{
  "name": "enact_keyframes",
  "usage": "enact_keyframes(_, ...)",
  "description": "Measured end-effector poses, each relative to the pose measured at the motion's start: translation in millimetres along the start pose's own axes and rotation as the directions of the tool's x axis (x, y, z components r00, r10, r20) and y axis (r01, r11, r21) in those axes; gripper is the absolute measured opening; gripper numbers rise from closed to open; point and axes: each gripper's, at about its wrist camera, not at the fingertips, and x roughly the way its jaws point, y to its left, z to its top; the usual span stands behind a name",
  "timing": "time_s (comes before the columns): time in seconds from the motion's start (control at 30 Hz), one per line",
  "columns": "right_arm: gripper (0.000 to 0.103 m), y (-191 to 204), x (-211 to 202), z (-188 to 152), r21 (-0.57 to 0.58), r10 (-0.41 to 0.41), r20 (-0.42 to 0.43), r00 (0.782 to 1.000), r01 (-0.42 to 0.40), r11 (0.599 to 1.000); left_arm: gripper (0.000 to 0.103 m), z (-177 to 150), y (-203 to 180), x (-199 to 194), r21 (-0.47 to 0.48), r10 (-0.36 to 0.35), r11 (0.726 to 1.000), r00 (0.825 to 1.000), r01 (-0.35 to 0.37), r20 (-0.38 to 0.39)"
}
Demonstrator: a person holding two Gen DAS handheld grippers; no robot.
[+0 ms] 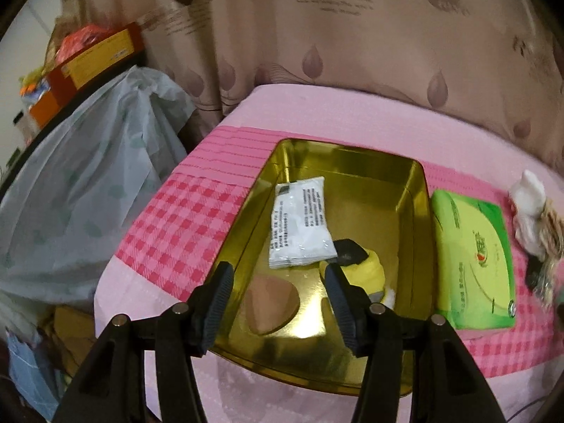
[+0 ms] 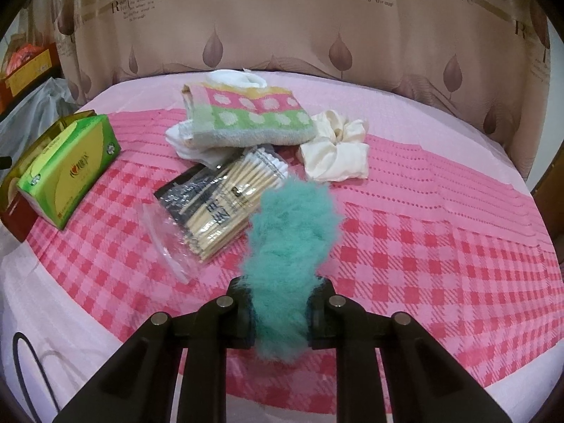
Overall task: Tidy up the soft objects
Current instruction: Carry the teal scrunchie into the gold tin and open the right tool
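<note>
An open gold tin on the pink checked cloth holds a white sachet, a yellow plush piece with a black part and a tan pad. My left gripper hangs open over the tin's near end with nothing between its fingers. My right gripper is shut on a teal fluffy scrunchie, held above the cloth. Further back lie a folded dotted towel on white socks, a cream scrunchie and a bag of cotton swabs.
A green tissue pack lies right of the tin, the same tissue pack showing at the left in the right wrist view. A plastic-covered heap and boxes stand left of the table. A curtain hangs behind.
</note>
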Motion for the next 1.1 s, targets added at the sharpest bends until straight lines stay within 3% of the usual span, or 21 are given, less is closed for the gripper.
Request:
enact_keyframes(0.27, 0.017, 25, -13, 8, -0.021, 0.016, 0.01, 1.0, -0.016, 1.0, 0.056, 0, 20, 9, -0.094, -0.014, 0.996, 0.999, 0.01, -0.04)
enact_keyframes(0.53, 0.017, 65, -29, 30, -0.109, 0.057, 0.042, 0.998, -0.052, 0.993, 0.056, -1, 33, 11, -0.153, 0.038, 0.987, 0.998, -0.044, -0.041)
enact_keyframes(0.83, 0.017, 136, -39, 61, -0.217, 0.174, 0.06, 0.983, -0.157, 0.963, 0.056, -1, 39, 13, -0.177, 0.057, 0.982, 0.997, -0.065, -0.05)
enact_keyframes(1.1, 0.017, 206, -36, 80, -0.308, 0.287, 0.034, 0.957, -0.263, 0.914, 0.056, -1, 50, 13, -0.229, 0.063, 0.971, 0.997, -0.074, -0.053)
